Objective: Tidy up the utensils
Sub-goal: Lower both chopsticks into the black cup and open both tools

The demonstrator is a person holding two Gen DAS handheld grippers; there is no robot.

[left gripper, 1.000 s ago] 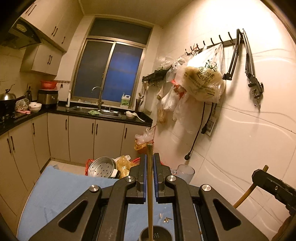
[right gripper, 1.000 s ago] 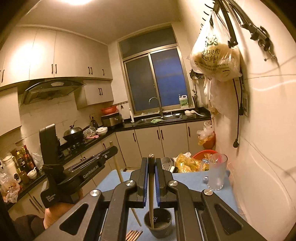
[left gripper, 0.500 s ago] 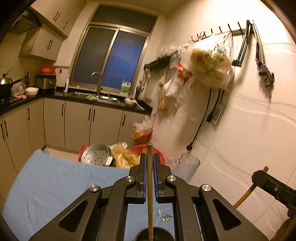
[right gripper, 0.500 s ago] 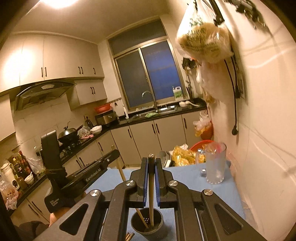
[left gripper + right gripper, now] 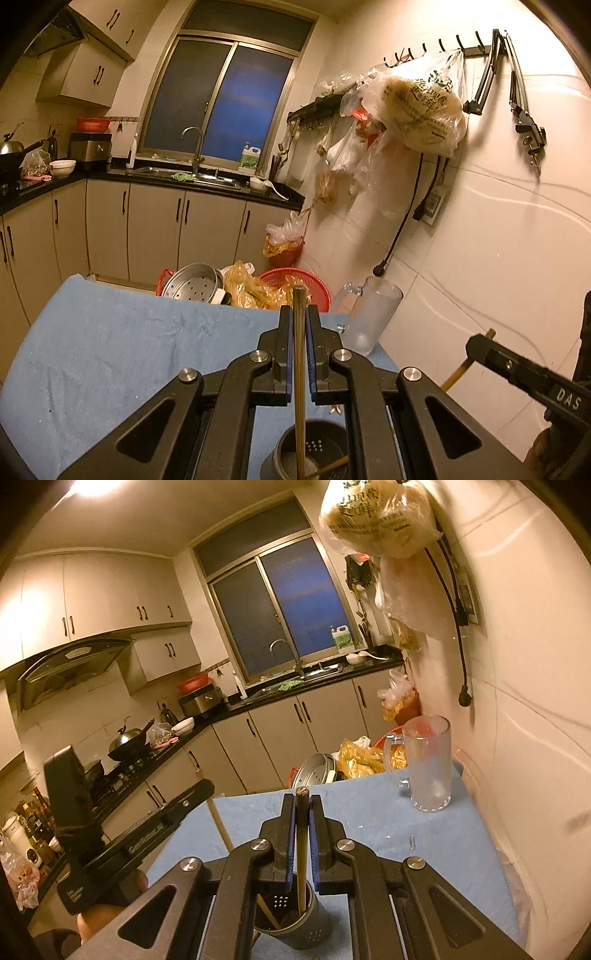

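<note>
left claw: the left claw (image 5: 300, 325) is clamped on a pale wooden chopstick (image 5: 299, 387), which stands pretty much upright between the blue pads

right claw: same deal, the right claw (image 5: 302, 814) is pinched around a darker-tipped wooden chopstick (image 5: 301, 853), also near vertical

holder: the dark grey perforated metal utensil cup (image 5: 295, 921) sits on the blue-cloth tabletop (image 5: 369, 812), right under both claws, basically straight down from the fingertips

key relation: both sticks' long axes point down into the cup mouth, and both lower ends look already inside the rim; from the left wrist view the cup (image 5: 314, 454) sits dead under the stick, with another stick leaning across the bottom

nearer: honestly a tie, both claws hang over the same cup, the right one off to the left claw's right side

my guess at next: just let go and each stick drops in; the only worry is the two claws crowding one small opening

off to the side: a clear glass mug (image 5: 428, 764) stands well apart by the wall, not in the way
</note>
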